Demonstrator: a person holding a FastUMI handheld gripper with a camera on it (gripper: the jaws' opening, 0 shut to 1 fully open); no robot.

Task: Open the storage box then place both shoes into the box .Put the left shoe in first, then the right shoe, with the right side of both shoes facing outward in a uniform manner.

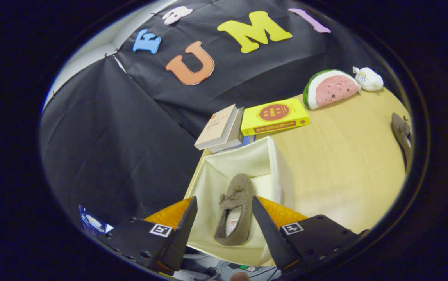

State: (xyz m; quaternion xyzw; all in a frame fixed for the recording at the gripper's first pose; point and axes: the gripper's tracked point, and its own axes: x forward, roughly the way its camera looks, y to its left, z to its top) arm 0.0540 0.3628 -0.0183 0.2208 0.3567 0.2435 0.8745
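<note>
Gripper (224, 212) open with fingers spread above the box (274, 164), one shoe (236, 207) lying inside between them untouched, books (224, 128) stacked beyond, second shoe (400, 134) far right on the table (345, 164), partly cut off

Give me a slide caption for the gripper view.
Open claw above the box, one shoe already inside, the other shoe waiting on the table.

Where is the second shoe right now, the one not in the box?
In the gripper view, the second shoe lies at the table's far right edge, right of the open gripper, below the white plush toy.
</note>
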